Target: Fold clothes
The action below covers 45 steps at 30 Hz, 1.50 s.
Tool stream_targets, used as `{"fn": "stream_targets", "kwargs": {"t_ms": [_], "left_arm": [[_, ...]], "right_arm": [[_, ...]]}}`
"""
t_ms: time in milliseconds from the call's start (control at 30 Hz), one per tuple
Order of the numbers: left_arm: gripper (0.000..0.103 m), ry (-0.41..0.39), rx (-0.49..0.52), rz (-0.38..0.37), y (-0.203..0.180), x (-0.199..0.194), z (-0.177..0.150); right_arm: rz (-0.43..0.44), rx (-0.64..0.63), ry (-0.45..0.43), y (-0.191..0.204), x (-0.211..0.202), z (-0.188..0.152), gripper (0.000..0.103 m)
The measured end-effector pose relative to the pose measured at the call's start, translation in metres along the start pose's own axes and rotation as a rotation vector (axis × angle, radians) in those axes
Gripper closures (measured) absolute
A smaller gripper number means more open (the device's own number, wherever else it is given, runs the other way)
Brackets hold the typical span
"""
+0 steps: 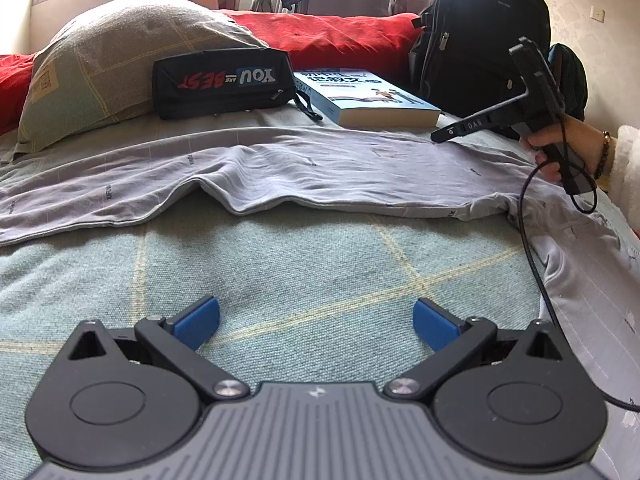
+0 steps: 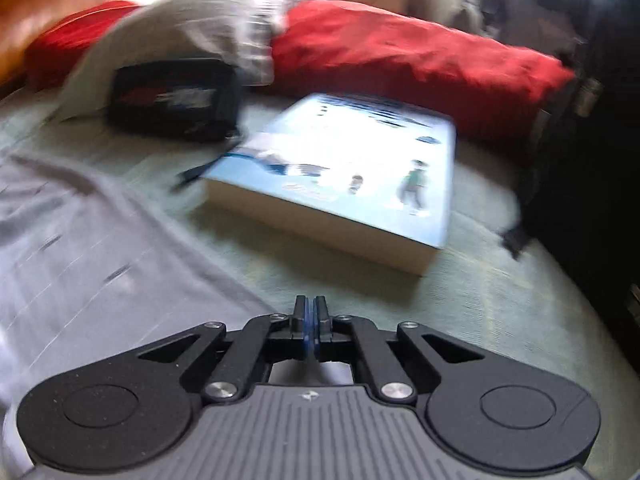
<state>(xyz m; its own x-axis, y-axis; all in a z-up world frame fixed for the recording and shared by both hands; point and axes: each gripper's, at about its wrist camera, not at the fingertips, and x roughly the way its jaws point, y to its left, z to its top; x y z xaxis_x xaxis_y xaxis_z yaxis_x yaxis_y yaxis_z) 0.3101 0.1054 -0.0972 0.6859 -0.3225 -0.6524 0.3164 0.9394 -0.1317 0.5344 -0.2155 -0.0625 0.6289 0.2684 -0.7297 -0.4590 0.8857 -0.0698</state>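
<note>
Left gripper (image 1: 316, 322): blue pads (image 1: 198, 322) spread wide apart, nothing between them, poised over checked green bedsheet (image 1: 320, 272). Right gripper (image 2: 311, 322): fingers pressed together, nothing visibly between them; view blurred. Seen from the left, it is held by a hand (image 1: 560, 148) near the garment's far right edge. Grey garment (image 1: 280, 172): spread flat across the bed, long axis left to right, wrinkled, right part trailing toward the camera. Beyond it: black pouch (image 1: 222, 82), blue book (image 1: 368, 94), pillow (image 1: 112, 60), red blanket (image 1: 340, 36), black backpack (image 1: 484, 28). Window behind.
</note>
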Motion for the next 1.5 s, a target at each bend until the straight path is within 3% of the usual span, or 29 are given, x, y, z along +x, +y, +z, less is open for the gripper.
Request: {"fn": "stream_targets", "kwargs": {"t_ms": [133,200,267,400,533,600,667,867,900,1033,1167,1267,1367,1500], "left_arm": [[0.001,-0.001,0.001,0.001,0.000,0.000,0.000],[0.001,0.000,0.002,0.002,-0.001,0.000,0.000],[0.001,0.000,0.002,0.003,-0.001,0.000,0.000],[0.001,0.000,0.005,0.007,-0.001,0.000,0.000],[0.001,0.000,0.009,0.011,-0.002,0.002,0.000],[0.001,0.001,0.011,0.015,-0.003,0.002,0.000],[0.001,0.005,0.013,0.020,-0.003,0.003,0.001],[0.001,0.029,0.011,0.044,-0.006,0.007,0.007],[0.001,0.040,0.013,0.049,-0.007,0.007,0.009],[0.001,0.099,0.009,0.075,-0.009,0.001,0.017],[0.001,0.110,-0.008,0.098,0.007,-0.019,0.024],[0.001,0.116,-0.038,0.148,0.034,-0.029,0.025],[0.001,0.149,-0.156,0.218,0.079,-0.031,0.023],[0.001,0.112,-0.318,0.206,0.140,-0.039,0.015]], "right_arm": [[-0.021,0.000,-0.004,0.005,-0.030,-0.001,0.082],[-0.039,0.024,0.020,0.007,-0.047,-0.007,0.062],[-0.060,0.068,0.061,0.006,-0.059,-0.015,0.049],[-0.097,0.251,0.155,-0.023,-0.040,-0.040,0.048],[-0.148,0.407,0.067,-0.054,-0.026,-0.037,0.047],[-0.171,0.432,0.073,-0.056,-0.023,-0.032,0.045],[-0.156,0.431,0.085,-0.048,-0.039,-0.032,0.045],[-0.058,0.345,0.092,-0.012,-0.122,-0.063,0.021],[-0.052,0.342,0.101,-0.007,-0.127,-0.071,0.016],[-0.076,0.310,0.191,0.014,-0.123,-0.118,0.015],[-0.122,0.306,0.088,0.034,-0.133,-0.138,0.010],[-0.048,0.322,0.008,0.048,-0.147,-0.141,0.005],[0.023,0.329,-0.073,0.062,-0.160,-0.145,0.005],[0.108,0.341,-0.106,0.073,-0.164,-0.147,0.002]]}}
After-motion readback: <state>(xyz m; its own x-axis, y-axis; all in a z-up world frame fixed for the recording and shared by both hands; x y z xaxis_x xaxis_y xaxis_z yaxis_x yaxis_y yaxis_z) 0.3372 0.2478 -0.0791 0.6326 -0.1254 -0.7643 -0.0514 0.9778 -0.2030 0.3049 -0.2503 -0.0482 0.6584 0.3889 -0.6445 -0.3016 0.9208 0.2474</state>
